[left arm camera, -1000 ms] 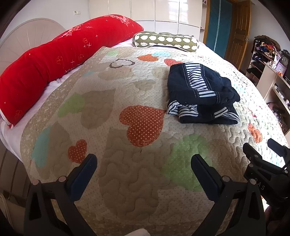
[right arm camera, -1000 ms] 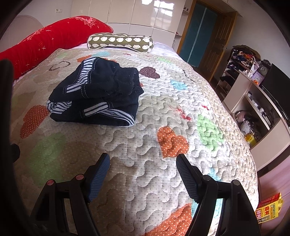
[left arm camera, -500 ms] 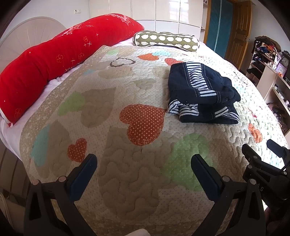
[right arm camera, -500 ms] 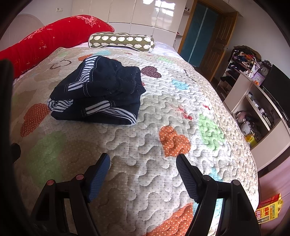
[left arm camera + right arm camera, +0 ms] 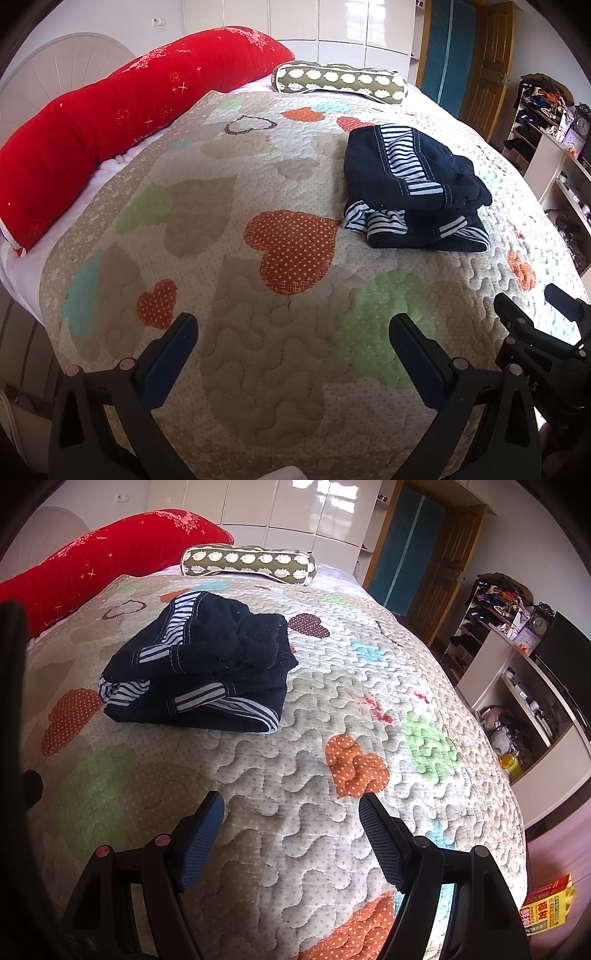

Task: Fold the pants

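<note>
The dark navy pants [image 5: 413,188] with striped trim lie folded in a compact stack on the quilted bed; they also show in the right wrist view [image 5: 199,672]. My left gripper [image 5: 291,332] is open and empty, above the quilt well short of the pants. My right gripper [image 5: 291,812] is open and empty, near the bed's front, in front and right of the pants. The right gripper also shows at the right edge of the left wrist view [image 5: 535,314].
The heart-patterned quilt [image 5: 221,258] covers the bed. A long red pillow [image 5: 110,122] lies along the left side. A green patterned bolster [image 5: 340,79] lies at the far end. Shelves [image 5: 517,664] with clutter stand to the right. A yellow box [image 5: 546,904] lies on the floor.
Both grippers have drifted very slightly; the pants sit a little higher in the right view. Nothing was grasped or released.
</note>
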Motion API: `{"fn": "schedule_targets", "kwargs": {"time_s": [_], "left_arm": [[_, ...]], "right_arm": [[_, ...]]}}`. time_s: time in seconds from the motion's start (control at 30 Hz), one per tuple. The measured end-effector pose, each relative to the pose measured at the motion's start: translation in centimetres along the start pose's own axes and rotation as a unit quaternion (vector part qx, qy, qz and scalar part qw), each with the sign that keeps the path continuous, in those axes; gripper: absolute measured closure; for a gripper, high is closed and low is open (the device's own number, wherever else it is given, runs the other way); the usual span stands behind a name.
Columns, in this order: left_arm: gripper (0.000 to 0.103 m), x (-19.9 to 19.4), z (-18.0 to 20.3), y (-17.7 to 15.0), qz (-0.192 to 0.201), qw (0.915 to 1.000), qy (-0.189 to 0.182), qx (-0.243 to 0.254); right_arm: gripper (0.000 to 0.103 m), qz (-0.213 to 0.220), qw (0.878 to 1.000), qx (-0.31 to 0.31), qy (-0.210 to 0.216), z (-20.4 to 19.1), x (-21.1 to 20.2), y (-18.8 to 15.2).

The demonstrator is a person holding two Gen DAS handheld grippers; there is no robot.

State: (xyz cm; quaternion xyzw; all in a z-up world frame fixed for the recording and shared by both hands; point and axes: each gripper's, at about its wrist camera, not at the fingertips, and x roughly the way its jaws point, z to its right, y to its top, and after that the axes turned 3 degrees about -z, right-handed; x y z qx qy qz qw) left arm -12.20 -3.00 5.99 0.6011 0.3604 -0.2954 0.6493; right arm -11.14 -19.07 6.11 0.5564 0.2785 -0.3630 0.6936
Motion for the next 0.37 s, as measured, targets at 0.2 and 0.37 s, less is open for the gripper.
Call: {"fn": "schedule_targets", "kwargs": {"time_s": [0.2, 0.37], "left_arm": [[0.000, 0.50, -0.38, -0.02, -0.014, 0.9998, -0.009, -0.010], [0.000, 0.36, -0.19, 0.01, -0.011, 0.9999, -0.006, -0.005]], "right_arm": [[0.023, 0.001, 1.000, -0.005, 0.002, -0.26, 0.00, 0.35], [0.023, 0.001, 1.000, -0.009, 0.003, -0.47, -0.04, 0.50]]}}
